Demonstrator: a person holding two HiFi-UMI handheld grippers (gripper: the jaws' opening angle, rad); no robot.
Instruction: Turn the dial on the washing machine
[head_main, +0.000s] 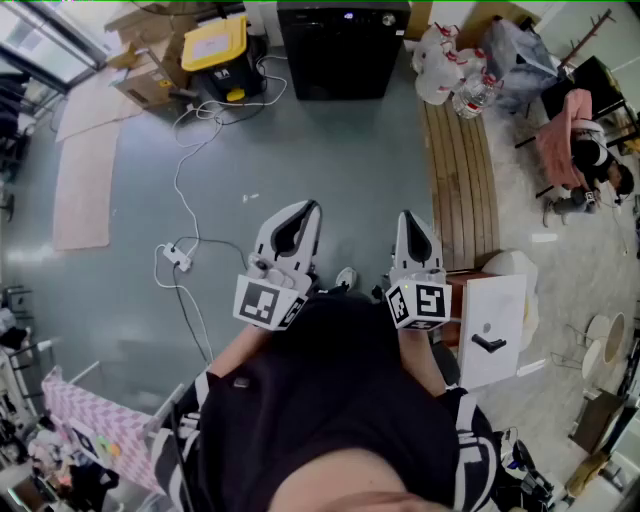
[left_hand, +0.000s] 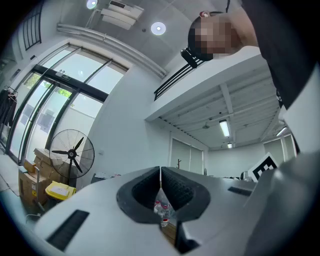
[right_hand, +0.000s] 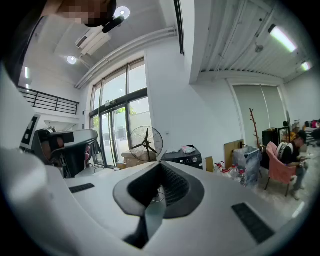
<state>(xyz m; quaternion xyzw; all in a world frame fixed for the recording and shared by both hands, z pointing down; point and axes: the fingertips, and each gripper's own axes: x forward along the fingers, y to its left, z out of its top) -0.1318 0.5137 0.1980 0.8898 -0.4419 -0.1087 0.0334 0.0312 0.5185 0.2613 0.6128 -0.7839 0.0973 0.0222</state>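
The washing machine (head_main: 343, 45) is a black box standing against the far wall, well ahead of both grippers. It also shows small in the right gripper view (right_hand: 186, 159); its dial is too small to make out. My left gripper (head_main: 312, 206) and right gripper (head_main: 409, 216) are held close to the person's body, side by side, pointing toward the machine. In the left gripper view the left gripper (left_hand: 160, 172) has its jaws together with nothing between them. The right gripper (right_hand: 160, 165) is likewise shut and empty.
A wooden bench (head_main: 460, 180) runs along the right, with bagged water bottles (head_main: 450, 65) at its far end. A white cable and power strip (head_main: 177, 257) lie on the grey floor at left. A yellow-lidded bin (head_main: 214, 45), a fan (right_hand: 146, 142) and a seated person (head_main: 590, 160) are further off.
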